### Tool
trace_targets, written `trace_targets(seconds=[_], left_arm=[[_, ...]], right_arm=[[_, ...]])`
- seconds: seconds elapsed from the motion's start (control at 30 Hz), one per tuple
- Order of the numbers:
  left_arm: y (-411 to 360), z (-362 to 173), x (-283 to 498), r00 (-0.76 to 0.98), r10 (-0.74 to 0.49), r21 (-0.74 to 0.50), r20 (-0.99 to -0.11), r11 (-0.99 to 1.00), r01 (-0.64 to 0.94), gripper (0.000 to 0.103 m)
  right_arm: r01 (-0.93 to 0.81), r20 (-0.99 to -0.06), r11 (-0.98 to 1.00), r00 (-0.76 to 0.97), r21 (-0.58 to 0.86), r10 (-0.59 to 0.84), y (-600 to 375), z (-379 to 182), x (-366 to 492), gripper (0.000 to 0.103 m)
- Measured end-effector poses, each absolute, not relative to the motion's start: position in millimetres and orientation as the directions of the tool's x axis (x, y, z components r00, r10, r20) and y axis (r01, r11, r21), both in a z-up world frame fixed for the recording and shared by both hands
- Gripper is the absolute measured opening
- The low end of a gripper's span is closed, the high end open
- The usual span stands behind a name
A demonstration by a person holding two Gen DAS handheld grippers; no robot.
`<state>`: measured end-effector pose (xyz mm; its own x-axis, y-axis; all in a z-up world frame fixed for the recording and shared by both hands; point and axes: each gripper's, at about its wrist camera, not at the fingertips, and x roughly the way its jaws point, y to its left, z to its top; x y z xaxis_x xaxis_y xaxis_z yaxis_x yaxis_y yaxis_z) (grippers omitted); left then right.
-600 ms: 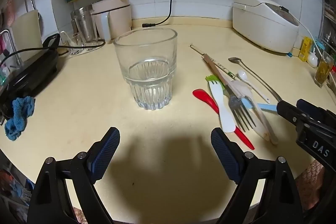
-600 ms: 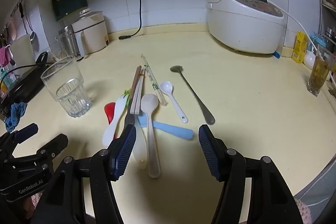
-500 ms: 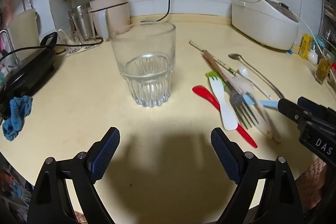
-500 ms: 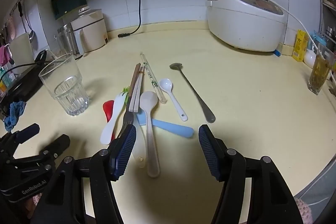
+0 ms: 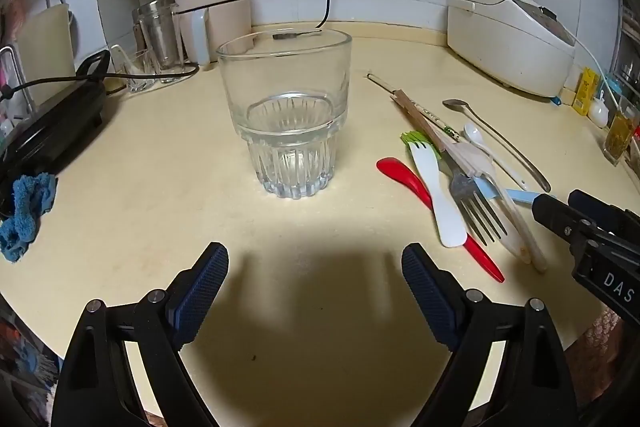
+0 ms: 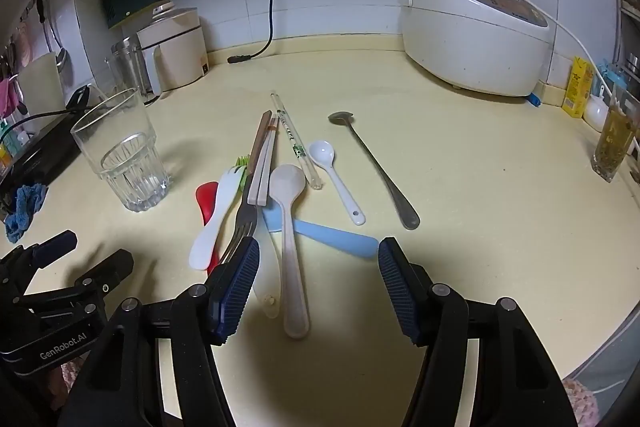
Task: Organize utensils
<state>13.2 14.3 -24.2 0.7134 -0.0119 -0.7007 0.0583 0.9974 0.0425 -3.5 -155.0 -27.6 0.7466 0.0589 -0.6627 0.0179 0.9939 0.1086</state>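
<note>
The cream counter (image 6: 480, 163) carries a white rice cooker (image 6: 472, 31) far right. An empty glass (image 5: 286, 115) stands left of the scattered utensils (image 6: 280, 187). The left gripper (image 5: 315, 273) and the right gripper (image 6: 319, 261) hover with fingers spread wide, holding nothing.

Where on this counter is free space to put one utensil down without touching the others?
Bare counter lies between the metal spoon and the rice cooker, and in front of the glass up to the left gripper. Between the glass and the metal spoon the utensils lie crowded and overlapping.
</note>
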Motion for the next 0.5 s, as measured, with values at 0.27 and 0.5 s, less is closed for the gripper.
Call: trace_targets(seconds=[0.27,0.5], left_arm=[[16.5,-23.1,13.0,0.715,-0.012,0.042,-0.699,0.997,0.058,0.091],[16.5,-22.4,13.1,0.716,-0.011,0.042,-0.698,0.997,0.057,0.091]], right_arm=[[0.015,-0.675,0.995,0.736,0.1,0.057,-152.7,-22.1,-1.3,0.063],[0.009,-0.682,0.995,0.728,0.1,0.062,-151.4,-24.9,-1.6,0.063]])
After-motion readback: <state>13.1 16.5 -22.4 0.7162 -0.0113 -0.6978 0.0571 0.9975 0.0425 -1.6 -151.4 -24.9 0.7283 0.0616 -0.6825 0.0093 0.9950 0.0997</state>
